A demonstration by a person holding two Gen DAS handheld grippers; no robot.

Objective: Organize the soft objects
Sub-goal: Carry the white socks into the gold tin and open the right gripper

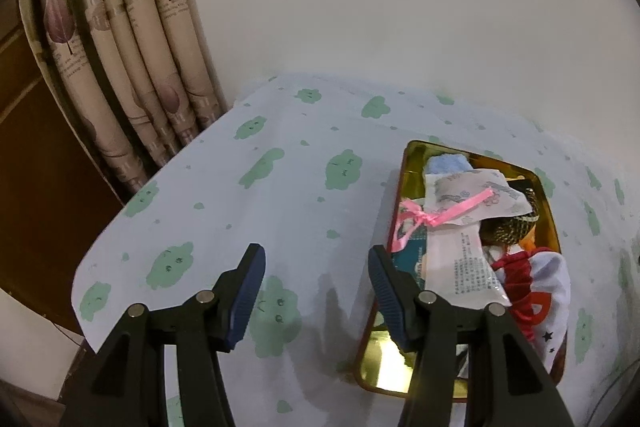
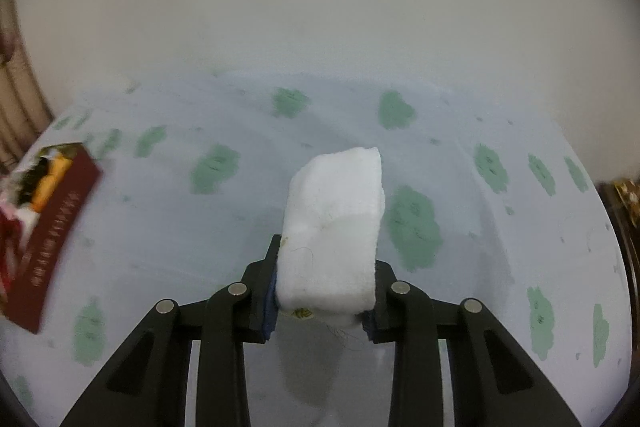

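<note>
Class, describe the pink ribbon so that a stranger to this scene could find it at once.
Start at the cloud-print tablecloth, then the gold tin on it. The pink ribbon is tied in a bow round a white packet on top of the pile, the only pink thing there.

White folded cloth [image 2: 334, 223], gold tin [image 1: 412, 163], pale tablecloth [image 1: 280, 187] with green clouds

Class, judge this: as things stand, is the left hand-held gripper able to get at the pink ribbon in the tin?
Probably yes. The left hand-held gripper is open and empty, and the pink ribbon lies on top of the pile in the tin, uncovered, just ahead to its right.
</note>
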